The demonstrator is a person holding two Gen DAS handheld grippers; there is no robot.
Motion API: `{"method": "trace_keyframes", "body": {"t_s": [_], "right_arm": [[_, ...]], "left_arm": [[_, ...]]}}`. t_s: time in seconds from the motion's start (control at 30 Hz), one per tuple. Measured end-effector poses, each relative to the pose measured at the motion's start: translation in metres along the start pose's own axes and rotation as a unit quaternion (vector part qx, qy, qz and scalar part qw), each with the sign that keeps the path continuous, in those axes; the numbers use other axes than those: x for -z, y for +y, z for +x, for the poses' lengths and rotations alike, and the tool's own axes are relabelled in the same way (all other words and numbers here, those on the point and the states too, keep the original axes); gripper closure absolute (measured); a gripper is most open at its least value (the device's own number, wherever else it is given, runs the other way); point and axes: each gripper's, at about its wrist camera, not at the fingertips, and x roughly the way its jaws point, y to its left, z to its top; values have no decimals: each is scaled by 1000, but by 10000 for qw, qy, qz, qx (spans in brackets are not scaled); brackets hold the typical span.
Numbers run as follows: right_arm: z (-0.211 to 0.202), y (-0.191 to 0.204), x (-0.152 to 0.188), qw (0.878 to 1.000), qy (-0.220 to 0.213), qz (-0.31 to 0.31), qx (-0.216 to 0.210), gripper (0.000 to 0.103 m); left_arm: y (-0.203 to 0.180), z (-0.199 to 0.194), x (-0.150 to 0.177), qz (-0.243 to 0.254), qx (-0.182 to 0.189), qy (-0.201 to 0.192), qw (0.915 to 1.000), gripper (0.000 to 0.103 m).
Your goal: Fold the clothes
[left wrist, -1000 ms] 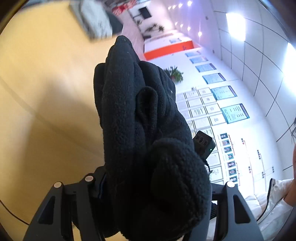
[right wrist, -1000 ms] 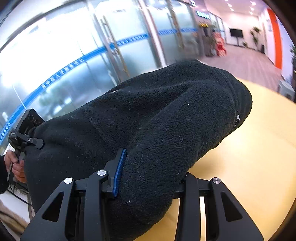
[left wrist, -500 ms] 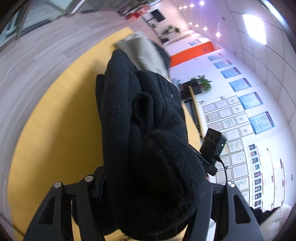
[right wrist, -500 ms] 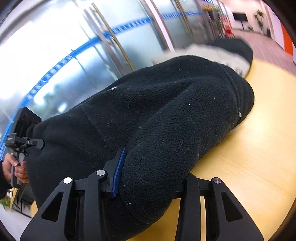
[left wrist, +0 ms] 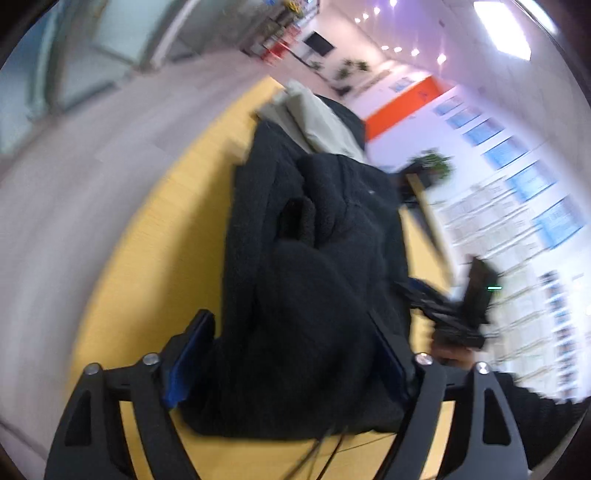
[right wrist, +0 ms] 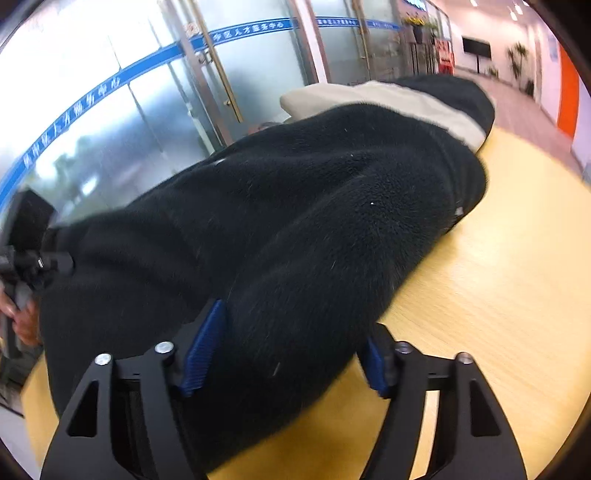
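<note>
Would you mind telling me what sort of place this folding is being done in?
Probably an office lobby or public service hall: frosted glass doors with a blue lettered band, a wall of framed notices, potted plants, and a wall-mounted screen surround the yellow table.

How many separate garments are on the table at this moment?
3 that I can make out: the black fleece between both grippers' fingers, then beyond it a beige garment lying on another dark one. More may be hidden beneath.

Your yellow wooden tabletop (right wrist: 498, 280) carries a bundled black fleece (right wrist: 295, 229); just beyond it at the far edge lies a pile of beige and black clothes (right wrist: 388, 98).
</note>
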Motion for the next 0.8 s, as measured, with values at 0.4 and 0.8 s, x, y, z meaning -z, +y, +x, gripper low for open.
{"method": "trace_keyframes", "body": {"t_s": [0.4,0.8], "right_arm": [[-213,102,57,9899,-277,-1336,-394,12],[-328,114,71,9819,-292,-1869,-57,6]], "left_arm": [[-198,-159,92,900,-1869,-924,9739,6],[-295,-197,129,1086,-2690,-1349,9475,0]]}}
